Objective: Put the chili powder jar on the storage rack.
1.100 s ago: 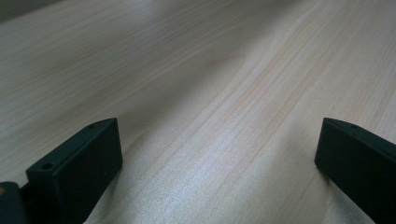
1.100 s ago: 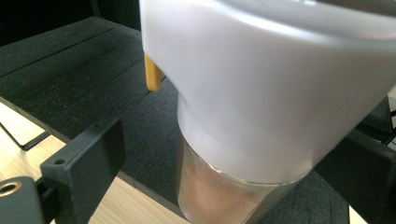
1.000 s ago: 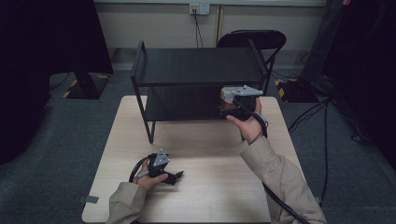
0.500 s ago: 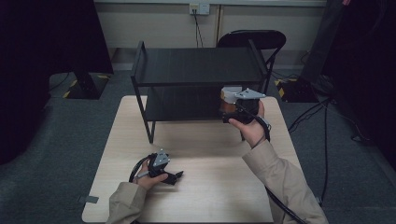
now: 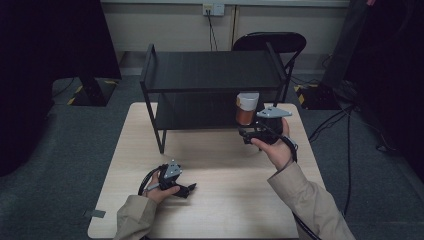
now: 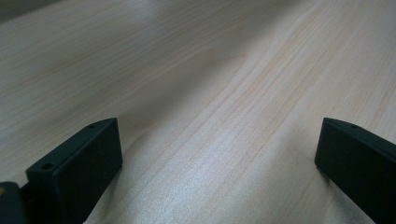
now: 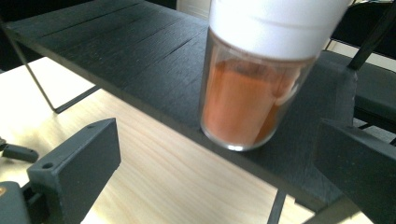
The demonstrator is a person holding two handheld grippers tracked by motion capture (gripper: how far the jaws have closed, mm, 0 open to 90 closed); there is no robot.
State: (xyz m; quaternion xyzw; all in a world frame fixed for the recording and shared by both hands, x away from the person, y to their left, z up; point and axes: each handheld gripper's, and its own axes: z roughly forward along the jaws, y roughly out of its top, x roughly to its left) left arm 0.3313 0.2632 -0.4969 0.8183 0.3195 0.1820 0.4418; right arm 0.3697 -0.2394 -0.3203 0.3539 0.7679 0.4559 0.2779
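- High view: You hold one tool in each hand at a pale wooden counter. Your right tool sits raised at the front edge of the black two-tier shelf, just below and beside the single jar of orange powder with its white cap. The jar stands upright on the lower tier, near its right end, long axis vertical. Your left tool rests low on the counter near your body, well apart from the jar; your right hand is clearly the nearer one.
- Left gripper view: Your left tool's two black jaws stand wide apart over bare wood grain, with nothing between them.
- Right gripper view: Your right tool's jaws are spread wide and grip nothing. The jar stands ahead and slightly above, between the lines of the two jaws but beyond their tips, its base on the dark lower tier close to the front edge. Judging from this, a forward push and a slight lift would bring the jaws either side of the clear body below the cap.
- Count: one jar, one shelf with two tiers, two tools, one chair behind the shelf.
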